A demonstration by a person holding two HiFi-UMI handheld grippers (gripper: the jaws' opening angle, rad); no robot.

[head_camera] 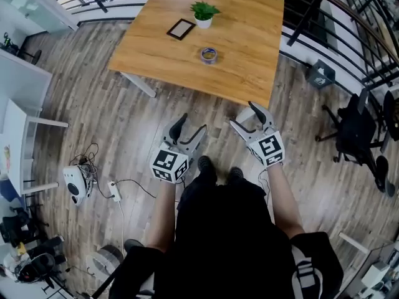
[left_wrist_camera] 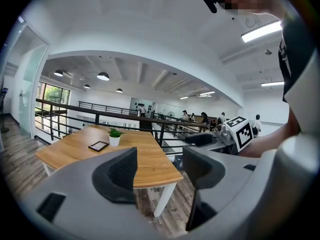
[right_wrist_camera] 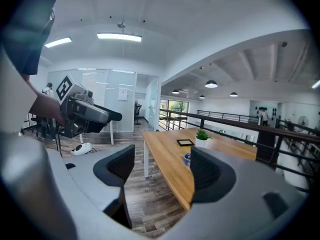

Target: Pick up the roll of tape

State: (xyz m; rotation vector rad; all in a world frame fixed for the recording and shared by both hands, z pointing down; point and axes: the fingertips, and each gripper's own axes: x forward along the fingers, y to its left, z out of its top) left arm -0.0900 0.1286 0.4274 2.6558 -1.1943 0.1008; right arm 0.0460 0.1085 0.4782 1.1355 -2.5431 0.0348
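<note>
A small roll of tape (head_camera: 209, 55) lies flat on the wooden table (head_camera: 162, 55), near its middle; in the right gripper view the tape (right_wrist_camera: 186, 159) peeks out beside the right jaw. In the left gripper view the tape is hidden. My left gripper (head_camera: 191, 129) and right gripper (head_camera: 244, 115) hover over the floor in front of the table's near edge, well short of the tape. Both are open with nothing between their jaws. The left gripper (left_wrist_camera: 160, 166) faces the table's corner, and the right gripper (right_wrist_camera: 162, 166) faces along the table's side.
On the table stand a small potted plant (head_camera: 204, 14) and a dark flat tablet (head_camera: 181, 28) beyond the tape. Black railing (head_camera: 324, 5) runs behind the table. An office chair (head_camera: 358, 132) is at the right; a white device with cables (head_camera: 78, 182) lies on the floor at the left.
</note>
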